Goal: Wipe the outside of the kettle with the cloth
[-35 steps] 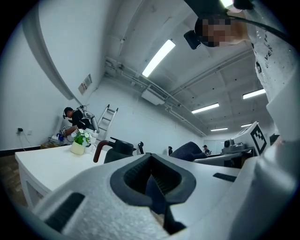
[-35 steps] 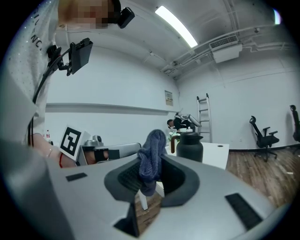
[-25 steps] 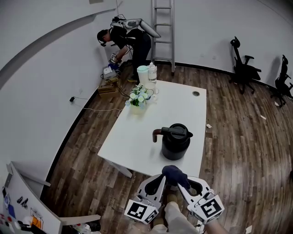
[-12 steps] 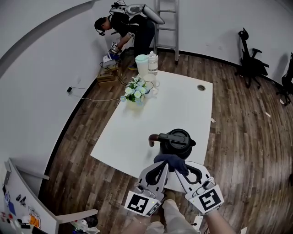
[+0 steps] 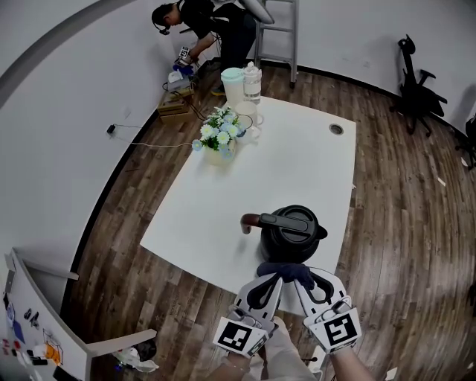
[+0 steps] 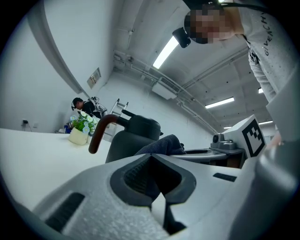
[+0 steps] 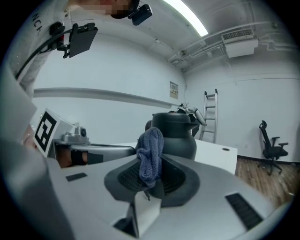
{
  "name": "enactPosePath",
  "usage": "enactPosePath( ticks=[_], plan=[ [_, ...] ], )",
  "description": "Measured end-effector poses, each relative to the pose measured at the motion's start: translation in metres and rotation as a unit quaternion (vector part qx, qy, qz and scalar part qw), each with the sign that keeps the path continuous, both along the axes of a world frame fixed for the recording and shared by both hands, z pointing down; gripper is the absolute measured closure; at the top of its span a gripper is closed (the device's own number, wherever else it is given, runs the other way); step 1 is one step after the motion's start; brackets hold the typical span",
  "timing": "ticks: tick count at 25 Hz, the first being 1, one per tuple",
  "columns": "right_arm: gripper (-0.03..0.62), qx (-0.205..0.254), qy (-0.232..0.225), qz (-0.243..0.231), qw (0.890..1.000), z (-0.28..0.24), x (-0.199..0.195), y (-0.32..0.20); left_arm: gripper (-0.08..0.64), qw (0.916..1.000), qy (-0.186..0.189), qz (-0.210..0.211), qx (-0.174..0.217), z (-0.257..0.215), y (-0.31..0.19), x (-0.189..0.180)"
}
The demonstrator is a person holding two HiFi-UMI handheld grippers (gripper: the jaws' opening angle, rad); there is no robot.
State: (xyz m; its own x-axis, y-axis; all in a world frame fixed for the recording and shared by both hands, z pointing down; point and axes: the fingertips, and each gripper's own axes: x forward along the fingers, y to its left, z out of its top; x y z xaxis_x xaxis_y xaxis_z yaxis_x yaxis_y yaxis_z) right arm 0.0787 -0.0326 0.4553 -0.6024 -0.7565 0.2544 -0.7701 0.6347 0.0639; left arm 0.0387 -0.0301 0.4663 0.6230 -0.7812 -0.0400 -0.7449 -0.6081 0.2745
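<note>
A black kettle [image 5: 290, 234] with a brown-tipped handle [image 5: 249, 221] stands near the front edge of the white table [image 5: 223, 216]. My right gripper [image 5: 299, 283] is shut on a dark blue cloth [image 5: 286, 271], which hangs bunched between its jaws [image 7: 151, 157]. The cloth sits right at the kettle's near side, low on its wall. My left gripper [image 5: 272, 281] is close beside the right one, jaws together with nothing between them. In the left gripper view the kettle [image 6: 133, 136] and cloth [image 6: 161, 145] lie just beyond the left gripper [image 6: 152, 164].
A flower pot [image 5: 219, 141], a pale jug [image 5: 232, 83] and a clear bottle [image 5: 252, 80] stand at the table's far end. A person [image 5: 216, 22] crouches by a ladder [image 5: 277, 30] at the back wall. Office chairs [image 5: 420, 82] are at the right.
Both grippers have moved forward with the cloth, from off the table's front edge up to the kettle's near side. The kettle has not moved on the table.
</note>
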Motion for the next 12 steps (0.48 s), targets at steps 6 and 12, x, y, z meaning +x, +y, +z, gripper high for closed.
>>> enactPosePath(
  ticks=[6, 12],
  plan=[
    [0.529, -0.053, 0.002, 0.021, 0.998, 0.05, 0.009, -0.004, 0.554, 0.9997, -0.008, 0.003, -0.022, 0.025, 0.011, 0.002],
    [0.529, -0.089, 0.0, 0.065, 0.994, 0.088, 0.025, -0.009, 0.554, 0.9994, -0.015, 0.005, -0.032, 0.038, 0.022, 0.001]
  ],
)
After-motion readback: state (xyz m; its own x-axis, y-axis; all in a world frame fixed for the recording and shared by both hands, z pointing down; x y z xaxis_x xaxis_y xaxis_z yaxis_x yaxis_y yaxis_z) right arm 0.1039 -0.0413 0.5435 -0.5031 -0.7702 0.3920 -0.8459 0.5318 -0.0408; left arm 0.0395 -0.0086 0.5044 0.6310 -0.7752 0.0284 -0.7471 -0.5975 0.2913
